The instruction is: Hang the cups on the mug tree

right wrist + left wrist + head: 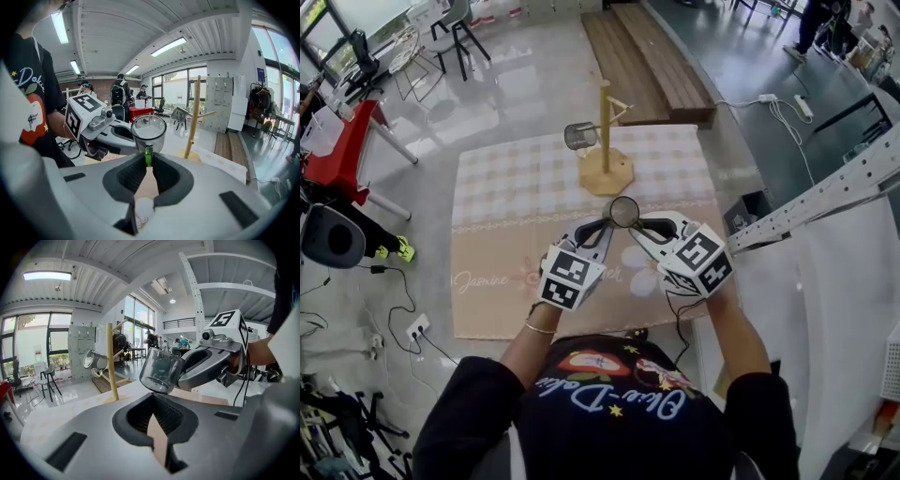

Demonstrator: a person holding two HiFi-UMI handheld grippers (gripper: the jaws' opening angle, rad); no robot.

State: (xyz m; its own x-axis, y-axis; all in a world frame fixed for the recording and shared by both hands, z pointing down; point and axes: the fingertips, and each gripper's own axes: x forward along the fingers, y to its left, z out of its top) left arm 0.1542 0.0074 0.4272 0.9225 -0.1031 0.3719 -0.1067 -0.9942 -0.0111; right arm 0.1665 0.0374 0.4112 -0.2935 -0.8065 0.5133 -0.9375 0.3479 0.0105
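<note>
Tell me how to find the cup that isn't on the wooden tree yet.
Find the checked tablecloth with the wooden mug tree standing on it. Nearer the person, the right hand-held gripper pinches a clear cup by its green handle, up off the cloth. The only other cup hangs on a peg of the tree.

Right claw (147,161) clamps green handle (148,153) of clear cup (148,133).

"Jasmine" in script on the tablecloth (502,305) (near edge), cursive print on the shirt (609,412), not clearly legible
</note>
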